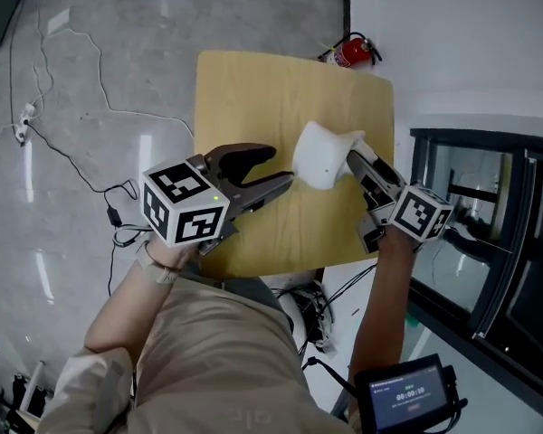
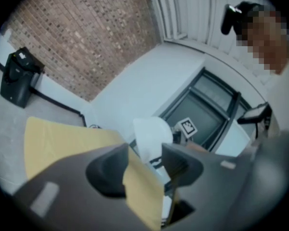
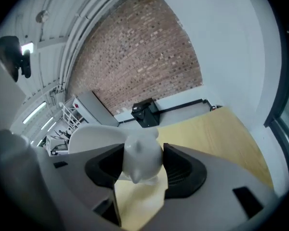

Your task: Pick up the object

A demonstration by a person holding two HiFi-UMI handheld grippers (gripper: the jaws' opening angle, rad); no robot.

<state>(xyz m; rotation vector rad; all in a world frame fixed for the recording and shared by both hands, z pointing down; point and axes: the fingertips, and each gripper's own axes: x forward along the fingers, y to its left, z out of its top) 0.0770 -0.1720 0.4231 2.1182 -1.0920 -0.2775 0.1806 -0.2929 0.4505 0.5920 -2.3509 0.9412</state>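
The object (image 1: 321,156) is white and smooth, with a rounded body and a narrower knob at one end; it hangs above the wooden table (image 1: 253,89). My right gripper (image 1: 355,156) is shut on its right end. In the right gripper view the knob (image 3: 143,160) sits pinched between both pads of that gripper (image 3: 142,163). My left gripper (image 1: 279,167) stands open just left of the object, its lower fingertip close to the white surface; I cannot tell whether they touch. In the left gripper view the object (image 2: 151,138) lies beyond the open left gripper (image 2: 144,165), with nothing between the pads.
A red fire extinguisher (image 1: 351,52) stands past the table's far right corner. A black-framed glass unit (image 1: 489,224) lines the right side. Cables (image 1: 72,43) trail over the grey floor at left. A black bin (image 3: 144,112) sits by the brick wall.
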